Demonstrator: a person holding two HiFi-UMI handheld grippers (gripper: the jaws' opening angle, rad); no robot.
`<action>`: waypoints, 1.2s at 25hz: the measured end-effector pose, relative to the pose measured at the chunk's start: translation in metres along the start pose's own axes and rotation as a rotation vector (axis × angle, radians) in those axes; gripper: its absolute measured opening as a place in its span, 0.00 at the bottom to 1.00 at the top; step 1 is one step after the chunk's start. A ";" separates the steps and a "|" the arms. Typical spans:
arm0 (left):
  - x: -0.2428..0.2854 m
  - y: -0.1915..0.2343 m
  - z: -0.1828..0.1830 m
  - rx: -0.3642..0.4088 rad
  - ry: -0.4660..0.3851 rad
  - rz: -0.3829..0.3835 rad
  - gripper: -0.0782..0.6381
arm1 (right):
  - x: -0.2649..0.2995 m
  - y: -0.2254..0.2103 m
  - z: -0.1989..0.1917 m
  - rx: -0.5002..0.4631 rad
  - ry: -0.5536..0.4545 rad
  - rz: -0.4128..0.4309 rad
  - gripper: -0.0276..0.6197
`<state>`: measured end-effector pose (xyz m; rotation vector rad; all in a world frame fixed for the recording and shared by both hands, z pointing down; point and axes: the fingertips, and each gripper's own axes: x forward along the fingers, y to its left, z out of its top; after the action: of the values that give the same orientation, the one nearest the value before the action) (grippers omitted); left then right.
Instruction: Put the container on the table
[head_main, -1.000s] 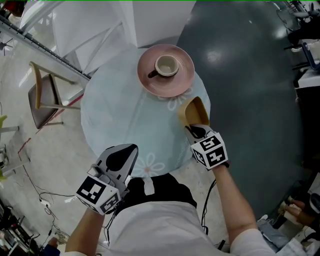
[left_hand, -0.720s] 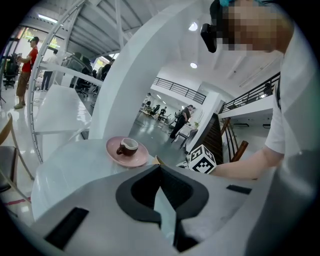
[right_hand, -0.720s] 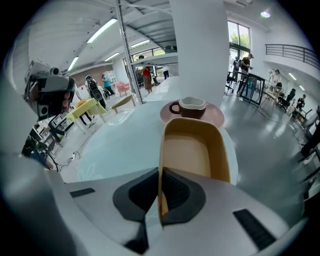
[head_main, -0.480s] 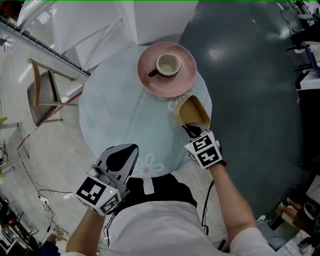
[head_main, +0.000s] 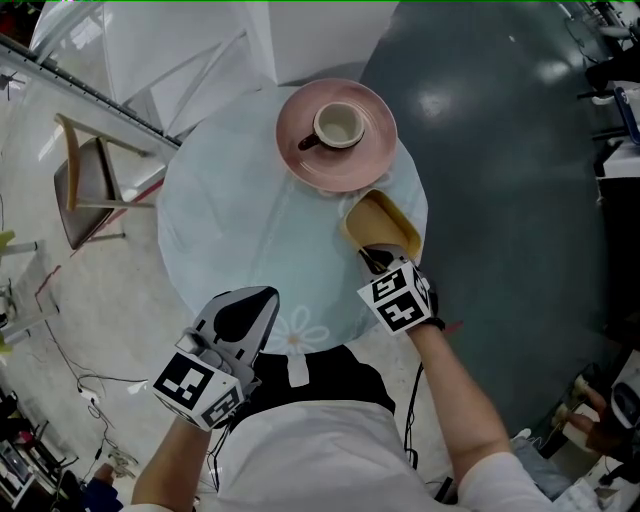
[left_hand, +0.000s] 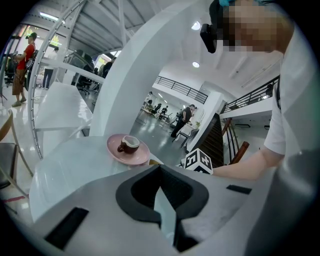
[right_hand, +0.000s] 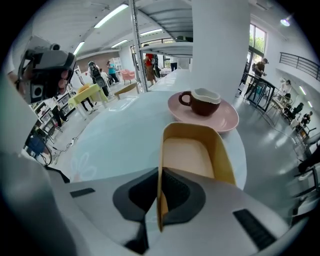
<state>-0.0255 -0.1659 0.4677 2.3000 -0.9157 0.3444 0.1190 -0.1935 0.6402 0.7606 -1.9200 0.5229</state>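
Below, in the head view, a round pale-blue desk (head_main: 240, 220) with a glossy top and a faint flower print carries a pink plate (head_main: 300, 150) at its far side. A round cup (head_main: 338, 125), cream inside with a dark handle, stands on the plate. Just near of the plate, at the desk's right edge, is the container (head_main: 385, 222): a thin-walled mustard tub with rounded corners. The right tool (head_main: 372, 258) pinches its near wall. Whether its base rests on the desk cannot be told. The left tool (head_main: 262, 296) hangs at the desk's near edge.

In the left gripper view, the left tool (left_hand: 160, 167) has its dark ribbed pads pressed together at the tips, with nothing between them. Beyond it sit the plate (left_hand: 116, 150) and the cup (left_hand: 130, 145), brown outside.

In the right gripper view, the right tool (right_hand: 160, 172) is clamped on one thin upright wall of the container (right_hand: 192, 150), whose hollow shows only a smooth pale floor. The plate (right_hand: 225, 120) and cup (right_hand: 202, 101) stand just beyond it.
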 end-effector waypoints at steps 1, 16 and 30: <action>0.000 0.000 0.000 0.000 0.001 0.001 0.14 | 0.001 0.000 -0.001 -0.009 0.005 -0.005 0.08; -0.003 0.008 -0.006 -0.013 0.010 0.010 0.14 | 0.021 0.008 -0.009 -0.105 0.080 -0.056 0.08; -0.006 0.006 -0.007 -0.011 0.013 0.010 0.14 | 0.024 0.010 -0.012 -0.115 0.096 -0.064 0.08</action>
<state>-0.0343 -0.1617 0.4736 2.2812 -0.9210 0.3567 0.1116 -0.1853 0.6671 0.7073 -1.8140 0.3987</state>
